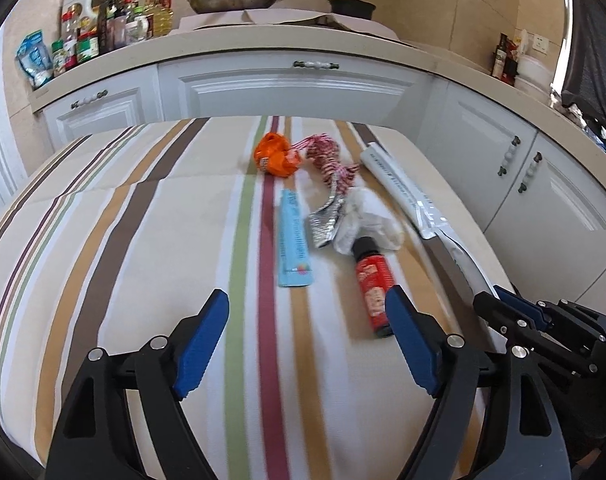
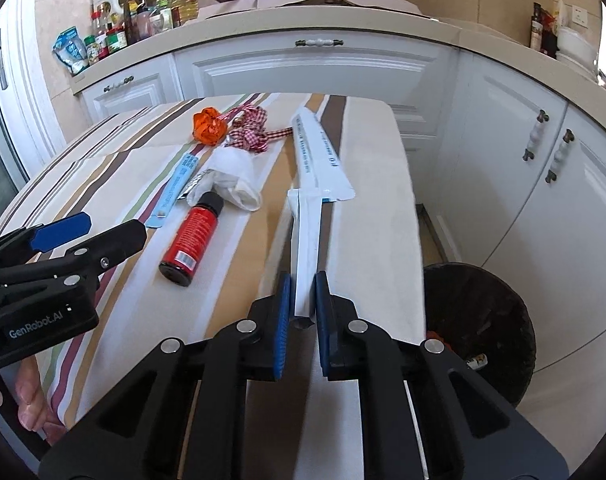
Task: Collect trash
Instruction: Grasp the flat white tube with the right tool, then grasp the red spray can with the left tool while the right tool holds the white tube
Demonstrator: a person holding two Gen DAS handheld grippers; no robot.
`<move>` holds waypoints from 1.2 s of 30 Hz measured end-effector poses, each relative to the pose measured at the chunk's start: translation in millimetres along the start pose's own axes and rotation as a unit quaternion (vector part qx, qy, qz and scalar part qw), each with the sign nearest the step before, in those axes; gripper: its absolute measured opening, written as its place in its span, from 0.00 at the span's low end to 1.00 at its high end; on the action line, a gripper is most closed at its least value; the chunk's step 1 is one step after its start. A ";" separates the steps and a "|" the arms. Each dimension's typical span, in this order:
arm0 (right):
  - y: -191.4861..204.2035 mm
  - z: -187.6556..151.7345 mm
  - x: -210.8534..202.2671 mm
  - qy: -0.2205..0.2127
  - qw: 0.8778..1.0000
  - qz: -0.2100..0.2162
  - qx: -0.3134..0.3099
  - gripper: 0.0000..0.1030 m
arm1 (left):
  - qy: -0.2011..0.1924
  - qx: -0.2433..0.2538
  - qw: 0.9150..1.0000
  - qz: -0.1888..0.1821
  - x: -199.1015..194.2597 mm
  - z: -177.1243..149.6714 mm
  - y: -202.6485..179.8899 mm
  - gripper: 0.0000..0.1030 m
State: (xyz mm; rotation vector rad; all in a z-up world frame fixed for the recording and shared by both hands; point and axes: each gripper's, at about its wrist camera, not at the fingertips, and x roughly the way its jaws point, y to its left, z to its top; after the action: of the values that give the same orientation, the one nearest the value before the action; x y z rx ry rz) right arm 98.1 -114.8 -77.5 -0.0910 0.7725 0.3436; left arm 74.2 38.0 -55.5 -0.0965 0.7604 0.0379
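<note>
The right gripper (image 2: 303,300) pinches the near end of a long white wrapper (image 2: 315,168) that runs up the middle of the frame on the striped tablecloth (image 2: 375,208). The left gripper (image 1: 307,312) hangs wide open, holding nothing. Just left of the wrapper lie a red bottle (image 2: 191,236), a crumpled tissue (image 2: 235,178), a blue packet (image 1: 293,240), a checked ribbon (image 2: 251,128) and an orange wrapper (image 2: 209,127). A dark bin (image 2: 479,324) sits at lower right.

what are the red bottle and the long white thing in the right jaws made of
The red bottle looks like dark glass or plastic with a glossy red printed label; which one, the look leaves open. The long white wrapper, held by the right gripper, seems thin folded paper or plastic film: creased, flat, printed with blue text.
</note>
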 end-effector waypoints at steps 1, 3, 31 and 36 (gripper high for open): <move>-2.9 -0.6 -0.6 -0.002 1.000 0.001 0.004 0.12 | 0.000 0.003 1.000 -0.001 0.5 0.4 -3.1 0.76; -8.6 -1.6 -2.2 -0.006 1.000 0.003 0.010 0.12 | 0.005 0.008 1.000 -0.003 3.8 0.4 -9.9 0.76; -37.0 -9.3 -4.9 -0.024 0.999 0.015 0.044 0.12 | 0.027 0.046 0.999 -0.007 27.4 -1.7 -40.2 0.24; -34.1 -9.8 -12.1 -0.034 0.998 0.015 0.041 0.12 | 0.003 0.051 0.999 -0.007 11.4 -0.8 -41.1 0.24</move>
State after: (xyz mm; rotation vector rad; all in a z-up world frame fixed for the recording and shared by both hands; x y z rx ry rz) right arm 95.0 -152.2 -77.6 0.0092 0.7199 0.3415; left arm 84.7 -3.0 -61.0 -0.0053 0.7673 -0.0143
